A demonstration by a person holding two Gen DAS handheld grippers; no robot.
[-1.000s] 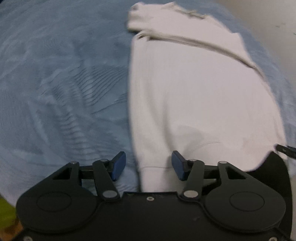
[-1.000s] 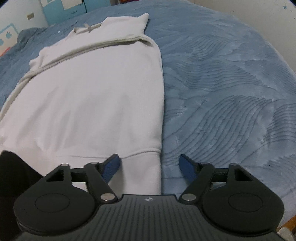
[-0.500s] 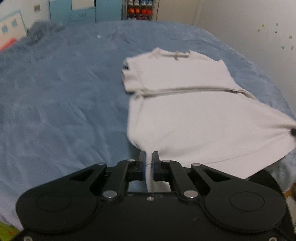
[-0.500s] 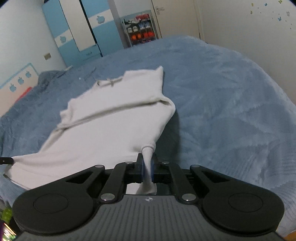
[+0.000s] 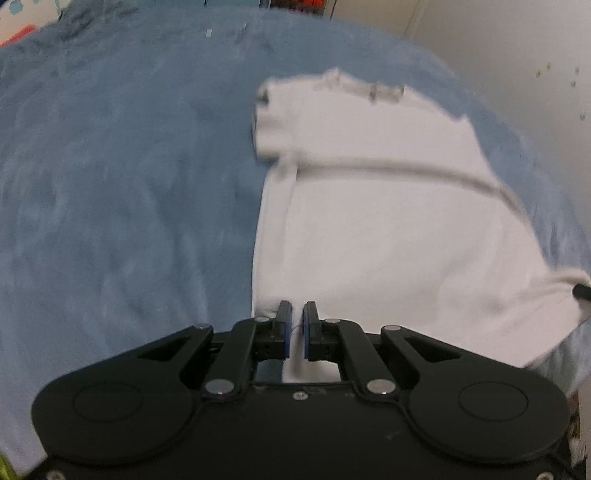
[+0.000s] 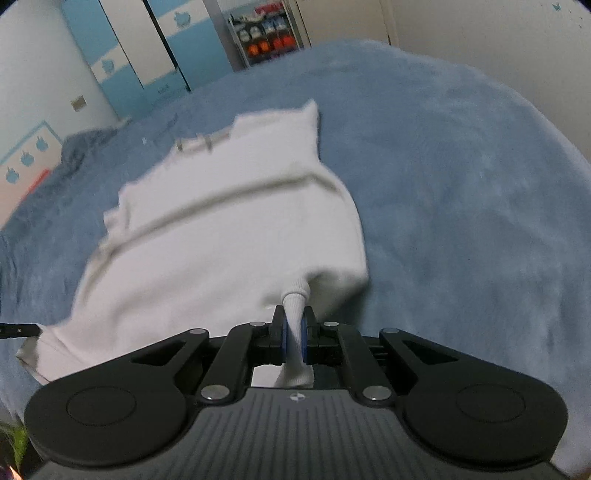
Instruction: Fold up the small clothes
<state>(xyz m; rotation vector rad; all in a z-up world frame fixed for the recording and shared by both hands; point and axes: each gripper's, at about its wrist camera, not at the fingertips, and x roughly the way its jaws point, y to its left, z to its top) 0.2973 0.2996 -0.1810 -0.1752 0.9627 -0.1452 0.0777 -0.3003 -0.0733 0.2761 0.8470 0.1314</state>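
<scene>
White top is spread toward 12 o'clock on blue bed; hem corners are clamped by left tool and right tool.

1 white garment, 1 blue bed cover, 2 grippers: left gripper & right gripper, each w/ 2 fingers. Bkgd: 1 shelf unit, 1 blue-white wardrobe.
</scene>
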